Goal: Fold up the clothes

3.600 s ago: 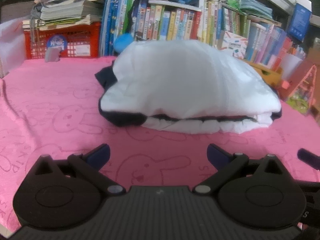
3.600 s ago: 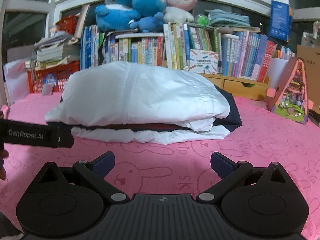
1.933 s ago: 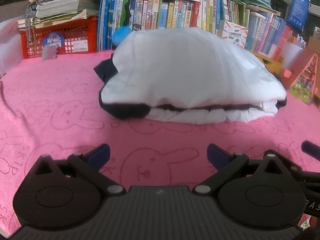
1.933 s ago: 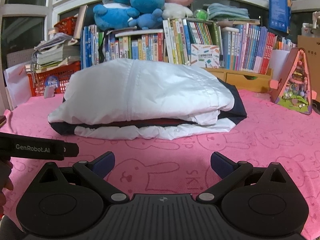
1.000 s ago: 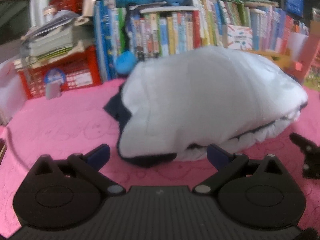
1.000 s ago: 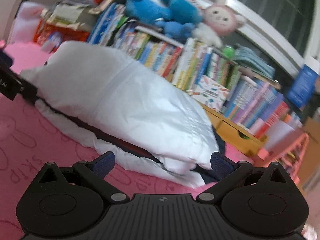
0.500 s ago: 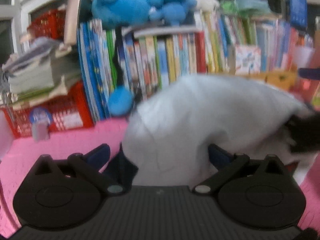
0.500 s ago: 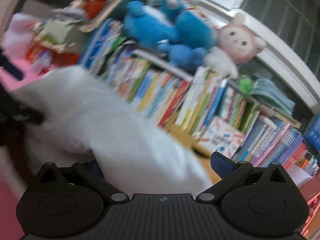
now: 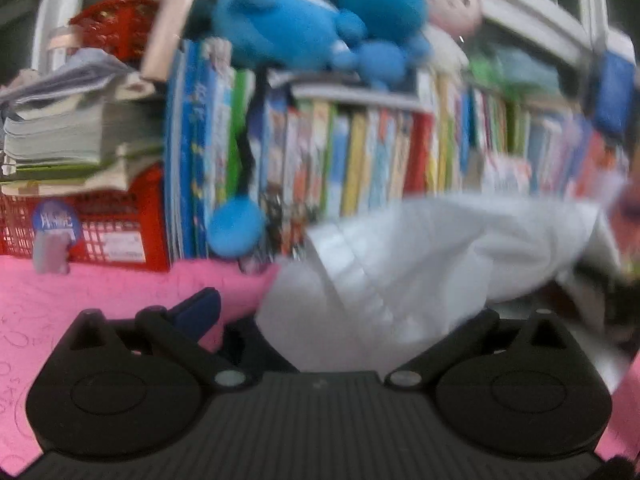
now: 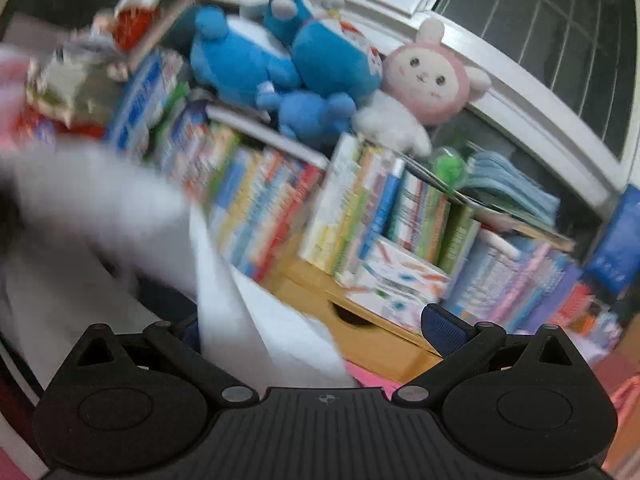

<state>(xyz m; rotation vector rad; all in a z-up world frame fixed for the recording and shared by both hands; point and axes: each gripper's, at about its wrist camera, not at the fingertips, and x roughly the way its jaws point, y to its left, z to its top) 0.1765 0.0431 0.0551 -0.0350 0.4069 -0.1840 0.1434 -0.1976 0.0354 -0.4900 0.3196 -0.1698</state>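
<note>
White fabric fills the space between your fingers in both views: the folded jacket [image 9: 420,272] sits on the pink cloth [image 9: 100,292] in front of the row of books [image 9: 360,160], and you have a gripper pushed in at each end of it. Your left gripper [image 9: 328,320] stands spread, its blue left pad [image 9: 200,310] clear of the fabric on the side away from the bundle, while the other finger is buried under the white folds. Your right gripper [image 10: 316,332] is likewise spread, with the jacket [image 10: 240,312] bunched against its left finger and the right pad [image 10: 442,326] bare, pointing at the wooden drawer unit [image 10: 360,336] below the books. Neither is pinching anything that can be seen. Coming in from opposite ends like this looks meant to scoop or squeeze the bundle as one piece, so the fold holds. Both views are blurred, so exact contact under the fabric cannot be made out. Plush toys [image 10: 280,64] sit on top of the books, well clear of the jacket.
</note>
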